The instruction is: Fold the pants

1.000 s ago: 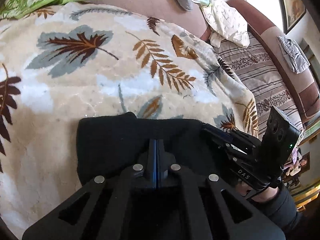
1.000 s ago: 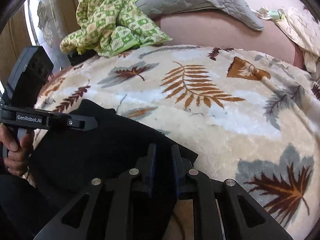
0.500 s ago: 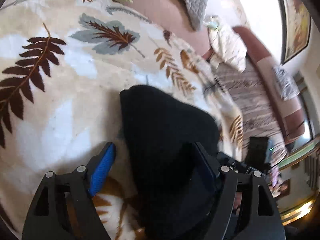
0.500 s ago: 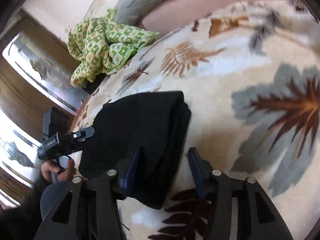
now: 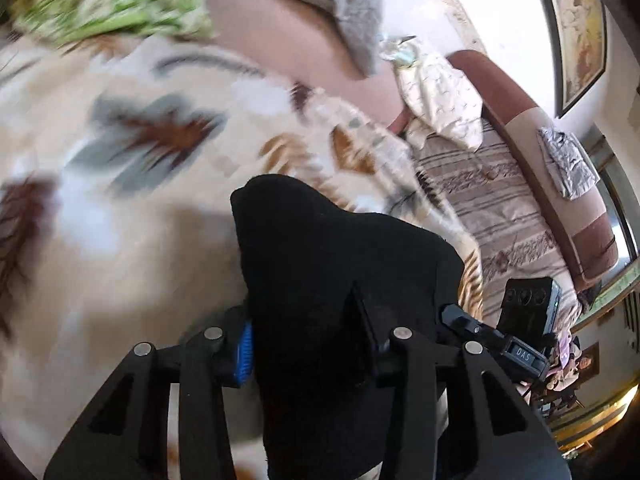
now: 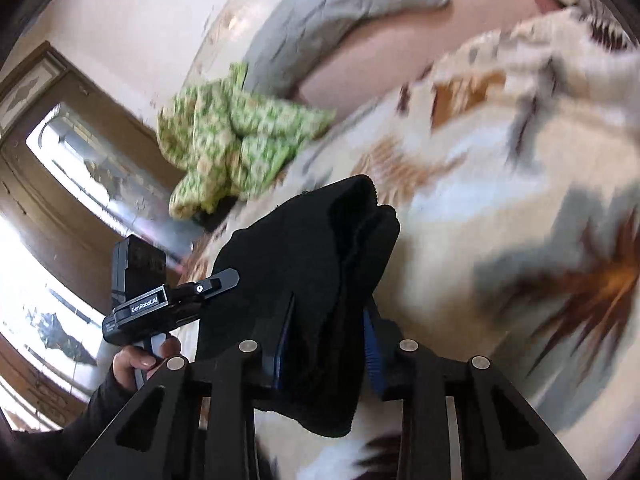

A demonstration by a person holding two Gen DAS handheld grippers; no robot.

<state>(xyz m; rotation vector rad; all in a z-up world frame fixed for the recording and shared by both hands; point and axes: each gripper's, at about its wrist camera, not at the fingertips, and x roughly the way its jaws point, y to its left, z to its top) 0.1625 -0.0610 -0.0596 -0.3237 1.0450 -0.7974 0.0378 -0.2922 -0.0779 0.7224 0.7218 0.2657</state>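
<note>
The folded black pants (image 5: 340, 272) are a thick bundle, lifted off the leaf-print blanket (image 5: 120, 208). My left gripper (image 5: 308, 344) is shut on one side of the bundle, which fills the gap between its blue-padded fingers. My right gripper (image 6: 326, 340) is shut on the other side of the pants (image 6: 312, 248). Each gripper shows in the other's view, the right one (image 5: 492, 340) at the bundle's right edge and the left one (image 6: 180, 300) at its left edge.
The blanket (image 6: 500, 184) covers a bed or sofa. A green patterned cloth (image 6: 224, 140) and a grey quilted pillow (image 6: 320, 20) lie at the far end. A striped sofa (image 5: 500, 208) with cream cloth stands to the right. A wooden door (image 6: 60, 184) is at left.
Both grippers opened after holding the pants flat, then closed around the thick folded bundle and raised it off the blanket. Both cameras are swinging, so the background is blurred.
</note>
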